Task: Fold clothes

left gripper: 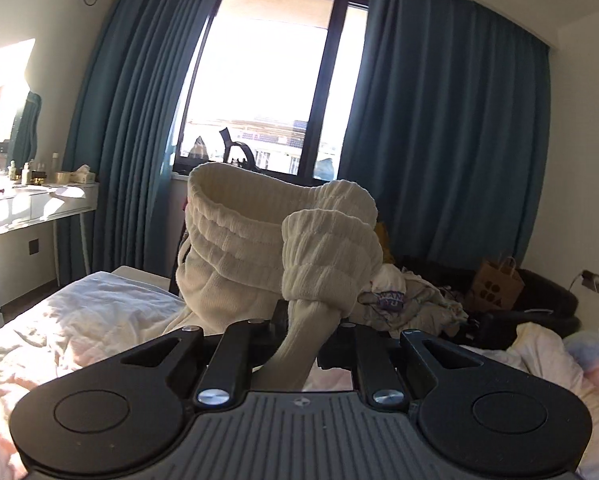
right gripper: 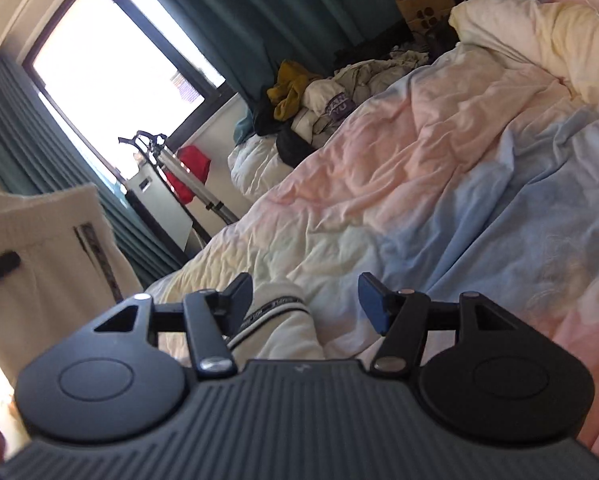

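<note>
Cream knit trousers (left gripper: 267, 240) with a ribbed elastic waistband hang in the air above the bed. My left gripper (left gripper: 305, 320) is shut on a bunched part of the waistband and holds it up. In the right wrist view the same trousers (right gripper: 47, 248) hang at the left, with a dark side stripe. My right gripper (right gripper: 305, 300) is open; a cream cuff with a dark printed band (right gripper: 277, 316) lies between its fingers, against the left one.
The bed (right gripper: 439, 184) has a rumpled pink, blue and cream duvet. A pile of clothes (right gripper: 331, 96) and a paper bag (left gripper: 495, 284) lie at its far side. A white dressing table (left gripper: 31, 208) stands left, below blue curtains (left gripper: 451, 140).
</note>
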`<action>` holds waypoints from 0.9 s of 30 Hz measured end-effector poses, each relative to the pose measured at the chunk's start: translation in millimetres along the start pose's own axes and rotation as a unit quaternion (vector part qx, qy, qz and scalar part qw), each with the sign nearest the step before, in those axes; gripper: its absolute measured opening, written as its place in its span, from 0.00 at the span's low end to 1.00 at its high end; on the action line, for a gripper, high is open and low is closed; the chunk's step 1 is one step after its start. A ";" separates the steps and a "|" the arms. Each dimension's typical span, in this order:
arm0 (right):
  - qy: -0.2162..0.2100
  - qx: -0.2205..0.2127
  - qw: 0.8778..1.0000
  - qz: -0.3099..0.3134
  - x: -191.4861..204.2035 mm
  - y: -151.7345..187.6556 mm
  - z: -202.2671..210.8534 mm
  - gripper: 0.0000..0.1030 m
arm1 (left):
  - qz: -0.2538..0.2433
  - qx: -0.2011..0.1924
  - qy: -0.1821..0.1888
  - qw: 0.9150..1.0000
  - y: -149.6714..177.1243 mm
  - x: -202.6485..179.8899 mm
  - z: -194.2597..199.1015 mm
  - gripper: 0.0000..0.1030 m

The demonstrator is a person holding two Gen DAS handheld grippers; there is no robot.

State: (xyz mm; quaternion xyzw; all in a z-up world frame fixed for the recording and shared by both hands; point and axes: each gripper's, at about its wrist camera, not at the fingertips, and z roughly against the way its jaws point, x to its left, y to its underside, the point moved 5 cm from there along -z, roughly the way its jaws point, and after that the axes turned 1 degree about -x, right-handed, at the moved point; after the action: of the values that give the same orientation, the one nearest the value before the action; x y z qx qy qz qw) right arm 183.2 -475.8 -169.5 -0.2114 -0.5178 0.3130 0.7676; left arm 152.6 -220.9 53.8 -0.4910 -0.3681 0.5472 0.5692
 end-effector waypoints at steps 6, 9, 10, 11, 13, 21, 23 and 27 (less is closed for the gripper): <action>0.004 -0.014 0.998 -0.061 -39.3 -20.2 3.0 0.60 | -0.081 0.081 0.043 0.992 98.5 -73.4 -33.4 0.12; -0.013 0.004 0.997 -0.077 -46.5 -19.7 -3.7 0.60 | -0.124 0.104 0.055 0.985 141.7 -80.5 -40.8 0.12; -0.021 0.013 0.996 -0.082 -47.9 -18.7 -6.7 0.60 | -0.138 0.106 0.058 0.983 152.3 -81.1 -40.7 0.13; -0.029 0.022 0.996 -0.087 -49.3 -17.8 -9.7 0.60 | -0.152 0.106 0.060 0.981 163.1 -80.4 -38.9 0.13; -0.055 0.052 0.992 -0.097 -46.9 -11.9 -20.8 0.60 | -0.178 0.104 0.066 0.976 182.0 -74.3 -34.6 0.14; -0.086 0.087 0.990 -0.064 -23.4 -7.7 -34.3 0.60 | -0.214 0.128 0.105 0.963 205.8 -40.1 -1.8 0.64; -0.085 0.090 0.991 -0.052 -19.7 -9.5 -37.6 0.60 | -0.239 0.121 0.121 0.956 211.8 -36.0 9.7 0.72; -0.083 0.096 0.992 -0.027 -12.4 -13.1 -44.2 0.60 | -0.292 0.096 0.117 0.944 221.8 -16.7 36.3 0.72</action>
State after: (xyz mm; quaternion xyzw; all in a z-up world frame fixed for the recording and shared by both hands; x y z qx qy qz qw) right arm 224.3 -493.9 -185.8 -0.0960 -0.5525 0.3568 0.7471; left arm 57.7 -249.6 -148.6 -0.3649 -0.3721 0.3285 0.7877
